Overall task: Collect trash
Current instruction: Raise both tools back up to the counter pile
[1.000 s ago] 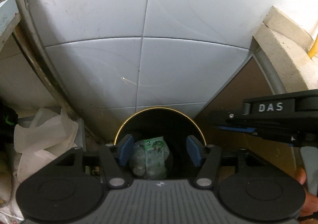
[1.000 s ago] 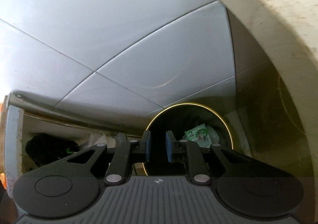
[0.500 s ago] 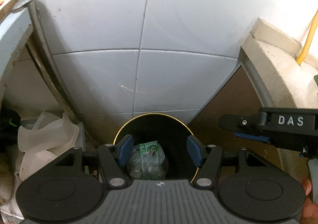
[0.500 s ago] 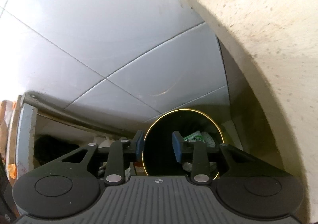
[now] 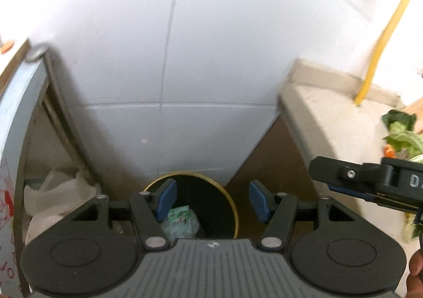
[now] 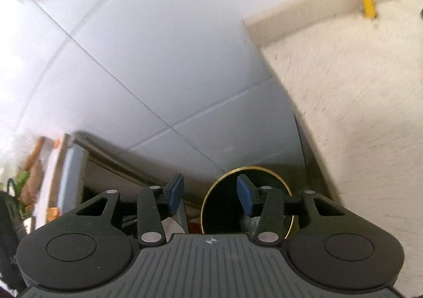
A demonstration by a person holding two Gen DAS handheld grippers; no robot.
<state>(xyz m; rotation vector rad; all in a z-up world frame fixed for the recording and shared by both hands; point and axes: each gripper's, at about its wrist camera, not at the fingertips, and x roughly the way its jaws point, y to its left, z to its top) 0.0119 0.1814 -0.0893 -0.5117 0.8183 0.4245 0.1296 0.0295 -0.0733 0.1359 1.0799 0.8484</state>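
Two empty grippers above a black bin in a tiled kitchen corner.

A white tiled wall fills the background; a pale stone counter runs along one side; below, the gold-rimmed bin holds a crumpled green-and-white wrapper; leafy scraps on the counter could be missed, judging by the downward aim; the left gripper is about half open, gripping nothing; the right gripper is opening, nothing between its fingers.
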